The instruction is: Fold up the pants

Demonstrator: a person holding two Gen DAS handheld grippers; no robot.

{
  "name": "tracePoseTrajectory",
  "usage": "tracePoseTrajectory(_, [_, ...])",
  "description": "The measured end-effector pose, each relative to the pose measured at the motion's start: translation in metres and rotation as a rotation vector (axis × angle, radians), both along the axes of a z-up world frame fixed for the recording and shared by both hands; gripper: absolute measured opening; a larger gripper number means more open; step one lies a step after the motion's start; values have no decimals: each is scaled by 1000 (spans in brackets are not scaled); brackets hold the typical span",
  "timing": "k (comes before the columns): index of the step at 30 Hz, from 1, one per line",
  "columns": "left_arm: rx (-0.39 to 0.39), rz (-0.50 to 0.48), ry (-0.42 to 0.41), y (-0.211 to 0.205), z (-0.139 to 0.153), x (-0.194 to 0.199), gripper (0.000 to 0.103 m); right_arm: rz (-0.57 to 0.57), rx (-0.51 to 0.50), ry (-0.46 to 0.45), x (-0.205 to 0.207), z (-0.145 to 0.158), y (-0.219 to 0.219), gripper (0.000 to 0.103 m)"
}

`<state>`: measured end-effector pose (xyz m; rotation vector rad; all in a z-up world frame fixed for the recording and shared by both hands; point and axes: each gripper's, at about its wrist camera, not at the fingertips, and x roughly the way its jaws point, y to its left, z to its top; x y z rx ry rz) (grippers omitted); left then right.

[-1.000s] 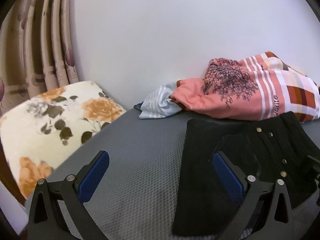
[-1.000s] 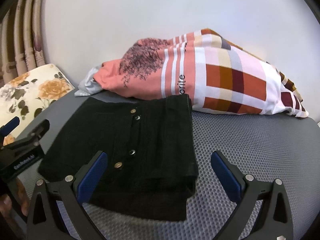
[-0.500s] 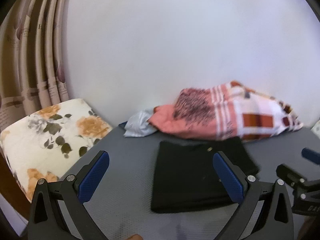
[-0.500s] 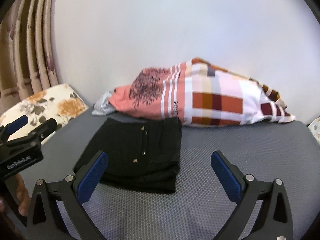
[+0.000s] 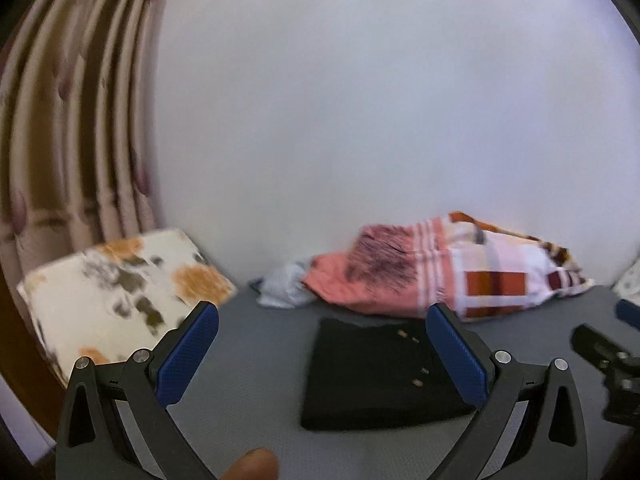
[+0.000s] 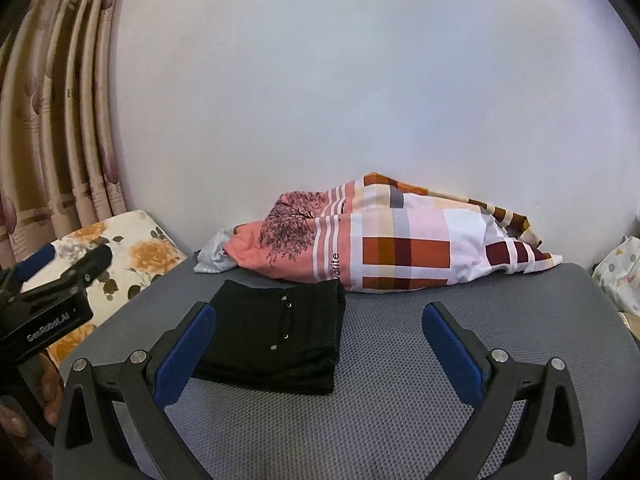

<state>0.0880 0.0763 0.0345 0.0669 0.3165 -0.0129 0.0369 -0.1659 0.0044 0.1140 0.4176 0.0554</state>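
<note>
The black pants (image 6: pixel 276 336) lie folded into a compact rectangle on the grey mesh bed surface (image 6: pixel 420 360), small metal buttons facing up; they also show in the blurred left wrist view as a dark block (image 5: pixel 372 376). My left gripper (image 5: pixel 324 356) is open, held back and above the pants with nothing between its blue pads. My right gripper (image 6: pixel 320 348) is open too, back from the pants' near edge and empty. The left gripper's body (image 6: pixel 52 300) appears at the left of the right wrist view, and the right gripper's tip (image 5: pixel 600 356) at the right of the left wrist view.
A pink, white and orange checked pillow (image 6: pixel 400 248) lies against the white wall behind the pants, with a pale striped cloth (image 6: pixel 214 256) at its left end. A floral cushion (image 6: pixel 132 256) and curtains (image 6: pixel 52 140) stand at the left. A thumb tip (image 5: pixel 252 464) shows at the bottom.
Both grippers have pulled back and upward from the folded pants, which now look smaller and farther off. The pants themselves have stayed in place.
</note>
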Motion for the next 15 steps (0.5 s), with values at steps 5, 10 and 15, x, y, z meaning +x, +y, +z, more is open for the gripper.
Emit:
tracePoseTrajectory(5, [5, 18, 23, 3, 2, -10, 103, 5, -13, -3, -13, 4, 4, 103])
tracePoseTrajectory(10, [-8, 2, 62, 7, -1, -11, 103, 20, -27, 7, -19, 5, 13, 103])
tracePoseTrajectory(15, [-47, 2, 96, 14, -4, -9, 103, 39, -59, 1, -25, 7, 26, 103])
